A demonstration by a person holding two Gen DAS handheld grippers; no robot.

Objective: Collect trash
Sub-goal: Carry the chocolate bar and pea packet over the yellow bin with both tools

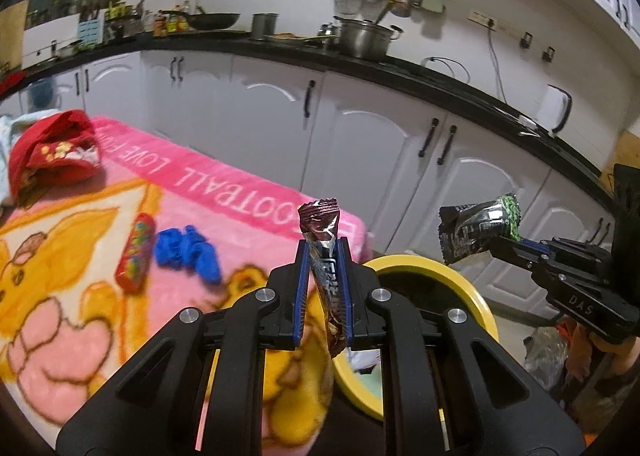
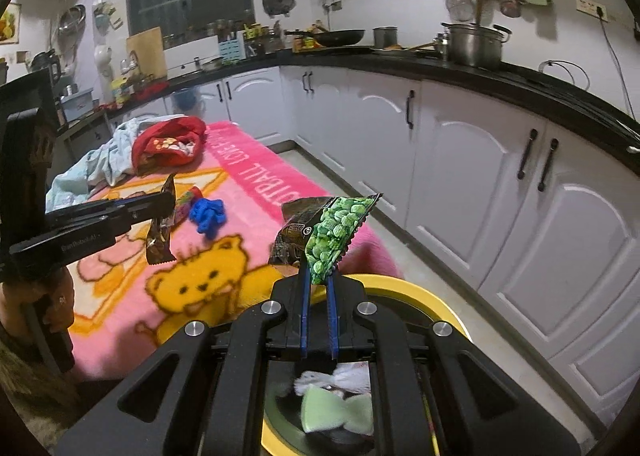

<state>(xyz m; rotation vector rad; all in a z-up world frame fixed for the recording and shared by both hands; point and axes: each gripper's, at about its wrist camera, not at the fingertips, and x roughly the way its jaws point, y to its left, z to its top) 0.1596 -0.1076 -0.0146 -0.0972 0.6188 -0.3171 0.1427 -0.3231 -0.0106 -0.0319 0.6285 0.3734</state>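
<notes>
My left gripper [image 1: 323, 252] is shut on a maroon and silver snack wrapper [image 1: 322, 232], held upright over the table's corner by the yellow bin [image 1: 468, 288]. It also shows in the right wrist view [image 2: 162, 223]. My right gripper [image 2: 319, 276] is shut on a green pea snack bag [image 2: 332, 232] above the yellow bin [image 2: 432, 300], which holds white and green trash [image 2: 332, 404]. The bag also shows in the left wrist view [image 1: 480, 232]. A red candy wrapper [image 1: 136, 254] and crumpled blue glove [image 1: 188, 252] lie on the pink blanket [image 1: 224, 183].
A red cloth bundle [image 1: 56, 155] and pale blue cloth [image 2: 100, 163] sit at the table's far end. White cabinets [image 1: 360, 143] with a black counter run behind, with pots [image 1: 366, 37] and a kettle [image 1: 558, 111]. A clear plastic bag [image 1: 548, 356] lies on the floor at right.
</notes>
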